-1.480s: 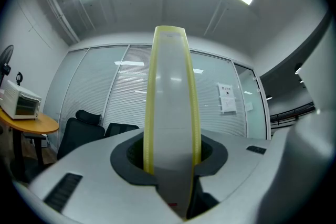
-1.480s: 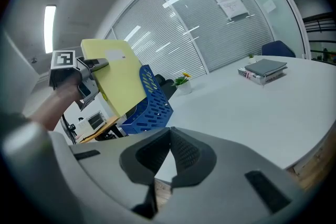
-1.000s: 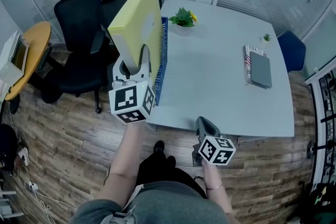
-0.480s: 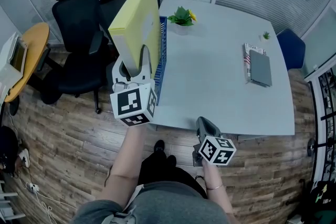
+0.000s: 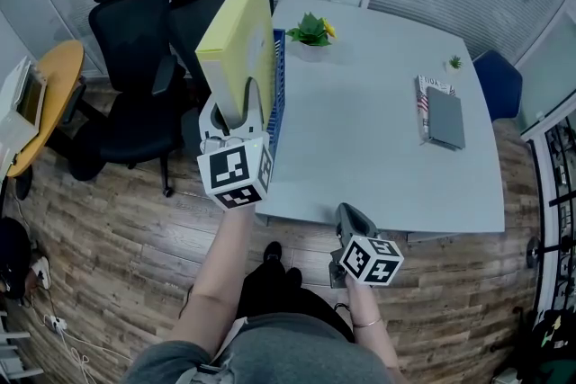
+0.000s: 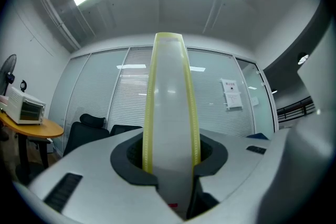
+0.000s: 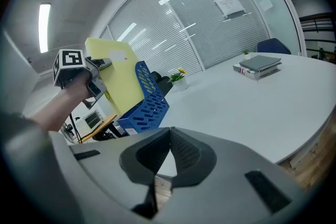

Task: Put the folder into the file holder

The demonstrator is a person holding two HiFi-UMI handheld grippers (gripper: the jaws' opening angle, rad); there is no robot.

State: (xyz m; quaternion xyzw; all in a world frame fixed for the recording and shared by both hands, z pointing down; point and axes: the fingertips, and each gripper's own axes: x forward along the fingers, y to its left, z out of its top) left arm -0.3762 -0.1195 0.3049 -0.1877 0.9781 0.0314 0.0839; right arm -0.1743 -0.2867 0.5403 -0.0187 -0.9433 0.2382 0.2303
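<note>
A yellow folder (image 5: 239, 36) stands upright, its lower end clamped between the jaws of my left gripper (image 5: 236, 110). In the left gripper view it shows edge-on as a pale spine (image 6: 170, 113) with yellow rims, and the pads press on both sides. The blue slotted file holder (image 5: 279, 94) stands on the white table's left edge, right beside the folder. From the right gripper view, the folder (image 7: 116, 81) leans over the holder (image 7: 148, 105); whether it is inside I cannot tell. My right gripper (image 5: 352, 217) hovers off the table's front edge, shut and empty (image 7: 168, 132).
The white table (image 5: 360, 148) carries a potted plant (image 5: 312, 31), a grey notebook on a book (image 5: 442, 114) and a tiny plant (image 5: 456, 63). Black office chairs (image 5: 135, 40) stand left of the holder, a blue chair (image 5: 500, 85) at the right, a round wooden table (image 5: 45, 94) far left.
The left gripper has moved slightly right toward the file holder, and the folder has turned more edge-on. The right gripper has stayed where it was.
</note>
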